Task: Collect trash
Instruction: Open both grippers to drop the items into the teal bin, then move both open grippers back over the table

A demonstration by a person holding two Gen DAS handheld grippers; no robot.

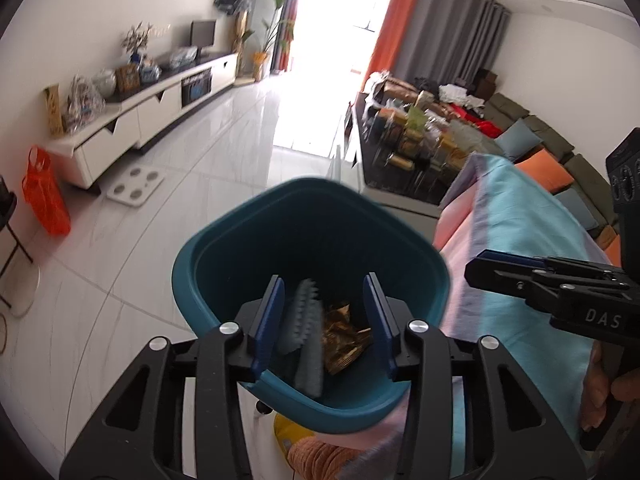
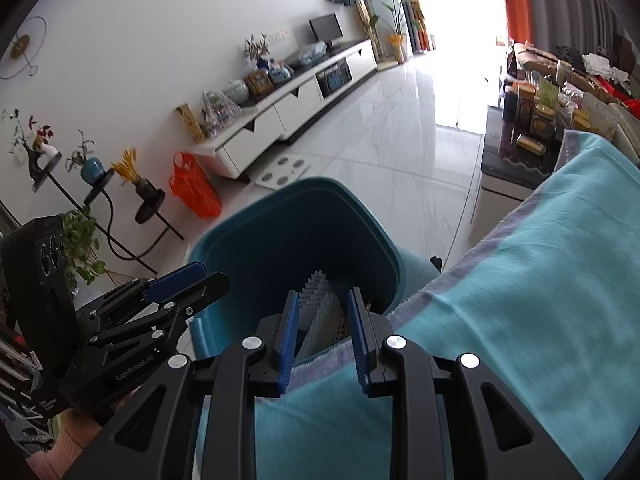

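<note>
Trash lay inside the teal bin [image 1: 308, 240]: a pale grey wrapper with a toothed edge [image 1: 306, 316] and a crumpled gold wrapper [image 1: 344, 340] just to its right, both blurred. In the left wrist view the two pieces showed between the blue pads of the left gripper [image 1: 325, 320], below them, touching neither pad. That gripper's jaws stood apart over the bin's mouth, nothing clamped.

In the right wrist view the grey wrapper [image 2: 320, 300] appeared in the gap of the right gripper [image 2: 323, 332], farther down in the bin [image 2: 288, 216]. Its jaws stood narrowly parted, empty, over the edge of the turquoise cloth [image 2: 500, 280] just beside the bin's rim.

The bin sat on white floor tile [image 1: 208, 168], against the cloth-covered furniture. Beyond: an orange plastic bag [image 1: 44, 192], a white bathroom scale [image 1: 134, 188], a low white TV cabinet [image 1: 152, 108].
</note>
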